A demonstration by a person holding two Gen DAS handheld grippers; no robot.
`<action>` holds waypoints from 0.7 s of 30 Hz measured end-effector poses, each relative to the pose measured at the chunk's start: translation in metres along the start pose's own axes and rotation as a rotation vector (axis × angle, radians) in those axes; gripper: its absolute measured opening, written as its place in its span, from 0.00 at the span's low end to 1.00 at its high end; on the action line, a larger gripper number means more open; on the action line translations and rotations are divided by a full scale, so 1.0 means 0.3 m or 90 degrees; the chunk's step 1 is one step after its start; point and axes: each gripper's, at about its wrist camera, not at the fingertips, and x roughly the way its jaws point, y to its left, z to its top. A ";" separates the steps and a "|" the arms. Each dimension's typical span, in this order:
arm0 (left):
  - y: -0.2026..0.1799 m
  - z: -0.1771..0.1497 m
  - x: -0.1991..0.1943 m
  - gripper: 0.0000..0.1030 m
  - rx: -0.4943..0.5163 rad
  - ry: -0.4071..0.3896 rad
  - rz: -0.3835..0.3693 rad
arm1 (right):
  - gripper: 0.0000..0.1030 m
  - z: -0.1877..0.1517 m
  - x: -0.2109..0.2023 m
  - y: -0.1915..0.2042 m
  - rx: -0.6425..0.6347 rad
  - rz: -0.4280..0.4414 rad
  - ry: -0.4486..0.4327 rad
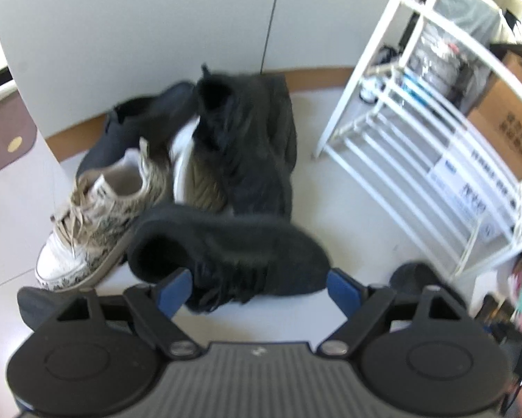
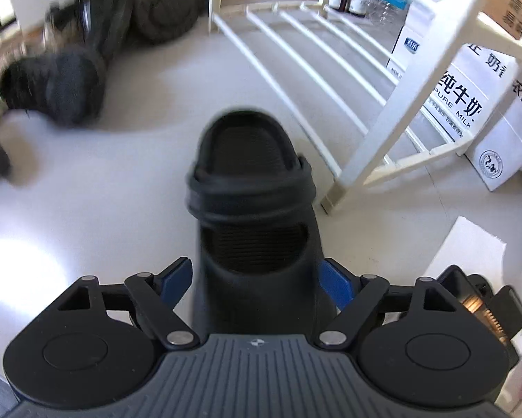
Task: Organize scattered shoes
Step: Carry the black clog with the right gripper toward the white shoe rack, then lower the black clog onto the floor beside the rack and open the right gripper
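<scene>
The right gripper (image 2: 257, 278), jaws wide, straddles a black clog (image 2: 252, 188) without visibly clamping it; the clog looks light, rubbery and best pinched at its stiff sidewalls.

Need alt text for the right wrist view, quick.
Right gripper with open jaws either side of a black clog on the pale floor. A white slatted shoe rack stands ahead right; blurred dark shoes lie far left.
</scene>
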 end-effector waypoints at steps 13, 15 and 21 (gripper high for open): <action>-0.191 0.100 -0.210 0.84 -0.060 -0.021 0.016 | 0.87 0.047 -0.303 0.016 0.106 0.131 -0.088; -0.216 0.109 -0.237 0.84 -0.072 -0.022 0.021 | 0.87 0.051 -0.329 0.016 0.111 0.156 -0.091; -0.293 0.135 -0.319 0.84 -0.107 -0.028 0.035 | 0.88 0.049 -0.429 0.006 0.151 0.170 -0.110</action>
